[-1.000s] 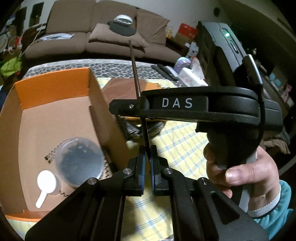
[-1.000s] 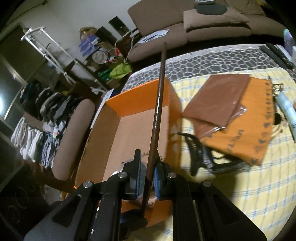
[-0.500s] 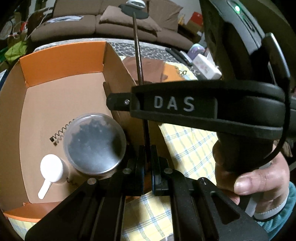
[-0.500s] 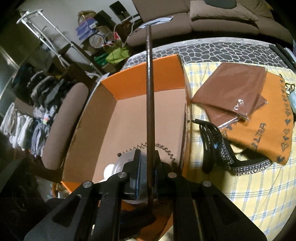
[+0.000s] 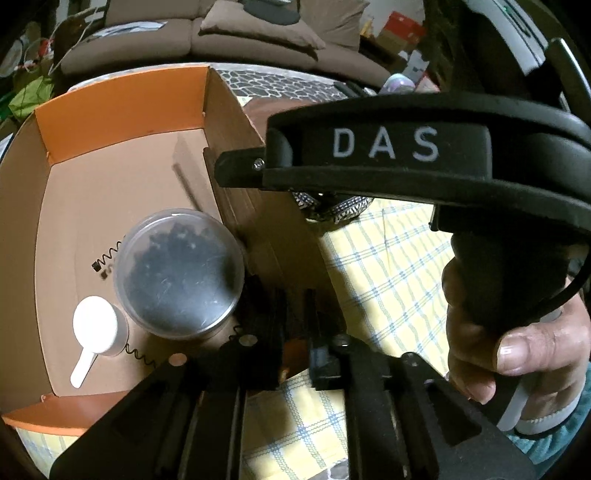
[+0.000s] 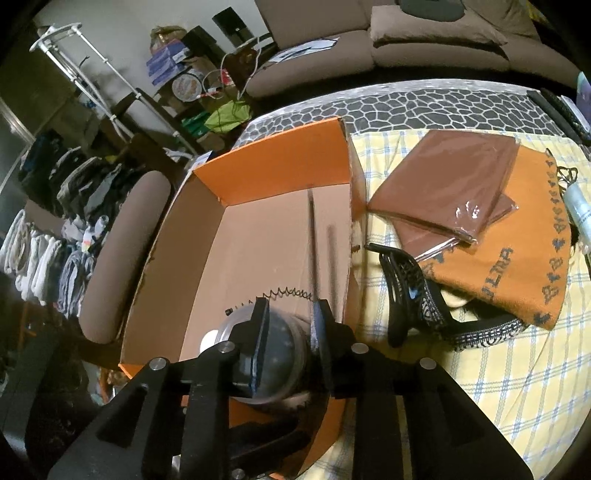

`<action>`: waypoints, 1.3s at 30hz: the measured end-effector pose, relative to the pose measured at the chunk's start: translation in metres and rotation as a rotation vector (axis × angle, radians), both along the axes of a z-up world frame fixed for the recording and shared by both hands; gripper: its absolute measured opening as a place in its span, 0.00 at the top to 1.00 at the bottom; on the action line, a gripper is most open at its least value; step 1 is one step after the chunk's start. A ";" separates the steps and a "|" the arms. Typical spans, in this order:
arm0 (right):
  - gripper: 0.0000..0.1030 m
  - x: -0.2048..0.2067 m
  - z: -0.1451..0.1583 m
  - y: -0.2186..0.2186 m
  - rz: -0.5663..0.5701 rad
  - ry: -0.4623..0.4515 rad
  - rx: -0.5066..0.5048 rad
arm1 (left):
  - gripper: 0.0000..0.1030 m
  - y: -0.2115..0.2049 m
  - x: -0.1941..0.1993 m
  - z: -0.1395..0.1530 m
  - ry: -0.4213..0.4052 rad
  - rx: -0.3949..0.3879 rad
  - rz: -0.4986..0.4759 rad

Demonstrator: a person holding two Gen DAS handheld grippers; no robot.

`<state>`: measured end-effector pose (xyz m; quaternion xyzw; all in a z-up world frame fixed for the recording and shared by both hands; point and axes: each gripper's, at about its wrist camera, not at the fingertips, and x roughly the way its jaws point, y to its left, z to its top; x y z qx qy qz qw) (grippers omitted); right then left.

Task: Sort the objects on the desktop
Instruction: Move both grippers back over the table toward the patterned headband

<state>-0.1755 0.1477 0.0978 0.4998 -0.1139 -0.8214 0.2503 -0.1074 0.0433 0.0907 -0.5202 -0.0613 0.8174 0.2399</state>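
Brown sofa cushions (image 6: 424,26) and cluttered shelves fill the back of the room, and in front of them a yellow checked cloth (image 6: 517,369) covers the bench. On the cloth stands an orange cardboard box (image 6: 273,166), open at the top. Inside it a thin dark stick (image 6: 313,236) lies along the floor close to the wall nearest the cloth; it looks blurred in both views, so whether it lies flat or is tilted I cannot tell. Near it in the box are a round clear container (image 5: 179,273) with dark contents, a white scoop (image 5: 94,332) touching the container's side, and a thin black coil spring (image 6: 288,293) on the box floor. The left gripper (image 5: 297,354) hangs over the box's near wall; its jaws have just been opening and now stand slightly apart with nothing between them. The right gripper (image 6: 290,314) hangs over the container; its jaws have just been opening too and stand apart, free of the stick. A hand (image 5: 517,339) grasps the right gripper's handle, which crosses the left wrist view. Beside the box on the cloth lie a black patterned hair clip (image 6: 410,284), brown packets (image 6: 447,184) in clear wrap and an orange cloth (image 6: 517,266) beneath them.
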 end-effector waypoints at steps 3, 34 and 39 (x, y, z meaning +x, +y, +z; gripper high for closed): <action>0.72 0.000 0.001 0.003 -0.010 0.001 0.001 | 0.79 -0.001 0.002 0.002 0.008 -0.008 0.007; 0.19 0.009 0.016 0.158 -0.314 0.012 -0.113 | 0.00 0.053 -0.005 0.037 0.135 0.104 -0.019; 0.19 0.012 0.010 0.183 -0.357 -0.004 -0.134 | 0.00 0.079 -0.003 0.034 0.153 0.100 -0.062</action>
